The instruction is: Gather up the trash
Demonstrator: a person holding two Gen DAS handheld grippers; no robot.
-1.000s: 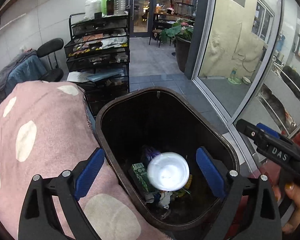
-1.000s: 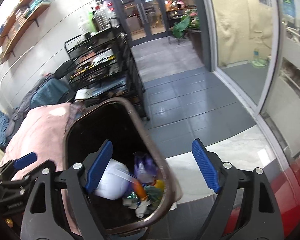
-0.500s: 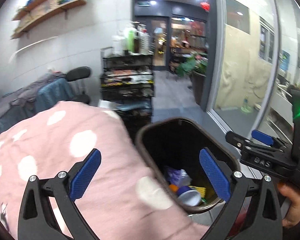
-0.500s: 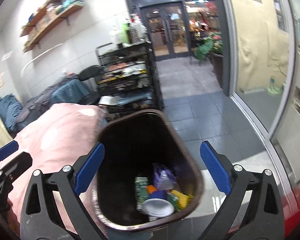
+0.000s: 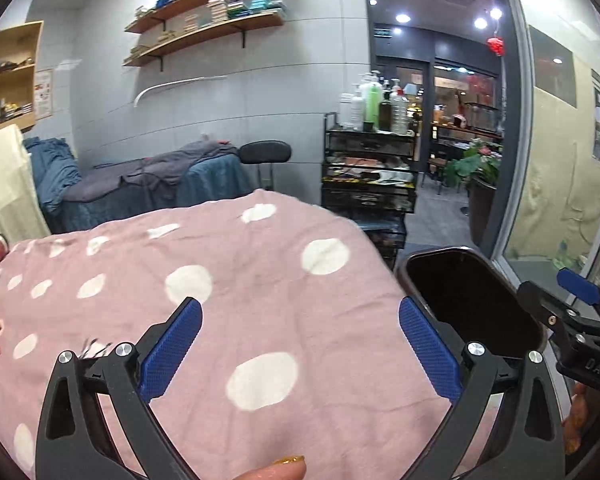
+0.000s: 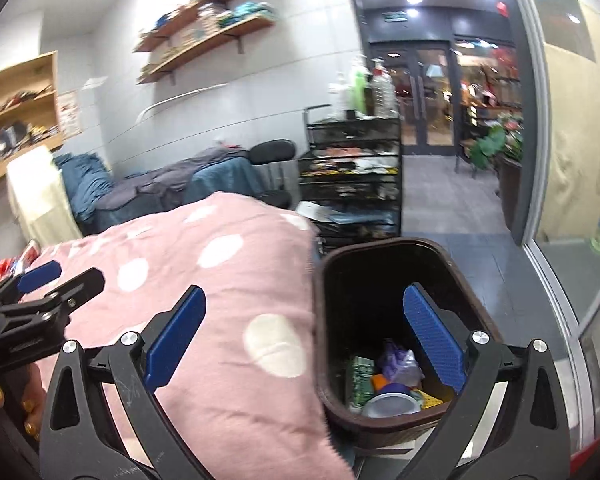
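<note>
Above the spotted pink cloth (image 5: 260, 280) beside the bin (image 6: 380, 424), both tools gape wide, nothing between their pads

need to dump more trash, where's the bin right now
The brown trash bin stands on the floor at the right end of the pink polka-dot cover, lower right in both wrist views, in front of the black wire rack and beside the glass wall.

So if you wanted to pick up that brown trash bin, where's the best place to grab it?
Probably the rim of the brown bin, pinched from above. It stands upright and open-topped beside the pink dotted blanket; its body looks too wide for the jaws, but the thin lip would fit between them.
</note>
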